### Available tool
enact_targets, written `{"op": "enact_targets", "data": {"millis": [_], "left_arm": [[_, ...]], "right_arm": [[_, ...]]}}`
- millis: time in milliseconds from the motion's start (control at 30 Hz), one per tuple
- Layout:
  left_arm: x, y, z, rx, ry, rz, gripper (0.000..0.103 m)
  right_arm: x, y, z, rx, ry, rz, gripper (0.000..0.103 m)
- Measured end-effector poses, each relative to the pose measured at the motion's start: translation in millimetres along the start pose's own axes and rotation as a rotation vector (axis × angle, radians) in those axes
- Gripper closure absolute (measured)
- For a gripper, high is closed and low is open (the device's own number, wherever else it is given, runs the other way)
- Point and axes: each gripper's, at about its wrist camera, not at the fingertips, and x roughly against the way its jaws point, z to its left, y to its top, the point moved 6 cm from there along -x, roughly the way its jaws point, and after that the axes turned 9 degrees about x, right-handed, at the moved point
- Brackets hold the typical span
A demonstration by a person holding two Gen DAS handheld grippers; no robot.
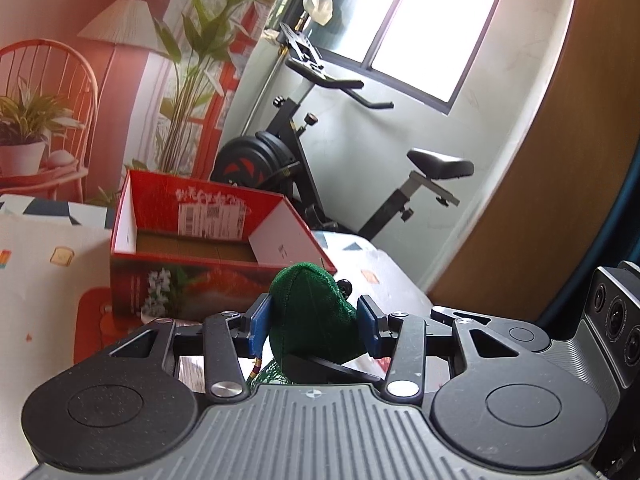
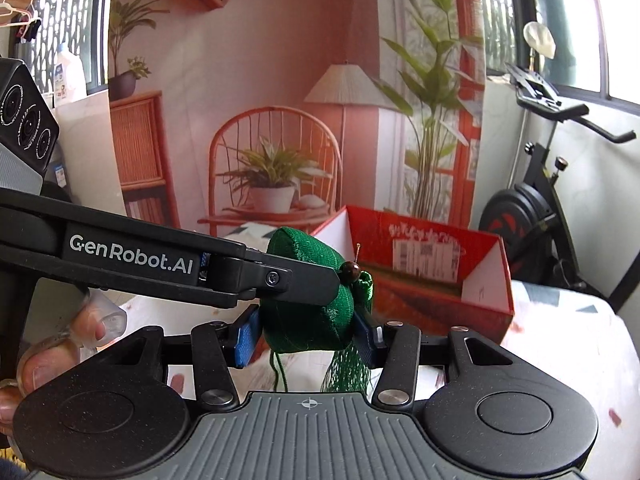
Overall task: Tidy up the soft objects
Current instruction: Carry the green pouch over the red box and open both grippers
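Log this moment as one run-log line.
left gripper: shut on green pouch | right gripper: shut on green pouch | red box: open, ahead

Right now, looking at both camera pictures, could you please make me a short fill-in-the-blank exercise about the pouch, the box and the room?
1. Both hand-held grippers are shut on a fabric pouch of ____ colour.
2. Behind the pouch stands an open box whose outside is mostly ____.
3. A small dark ____ sits at the pouch's top.
4. Under the window stands an exercise ____.

Missing words: green; red; bead; bike
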Motion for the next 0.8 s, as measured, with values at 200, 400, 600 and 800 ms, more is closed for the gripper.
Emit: {"op": "enact_targets", "data": {"millis": [200,400,600,800], "left_arm": [[-11,25,1,-0.004,-0.007,-0.033,0.056],[-24,47,6,0.000,-0.005,-0.051,0.056],[-41,71,13,0.011,-0.003,-0.064,0.054],[-61,98,32,0.046,-0.012,-0.065,0.054]], "right_arm": [[-16,23,-20,0.013,0.016,-0.039,0.058],[-36,44,-38,0.042,0.022,-0.061,0.058],[-61,65,-55,0.062,0.035,-0.070,0.058],[-94,88,-72,0.087,0.043,-0.092,0.058]]}}
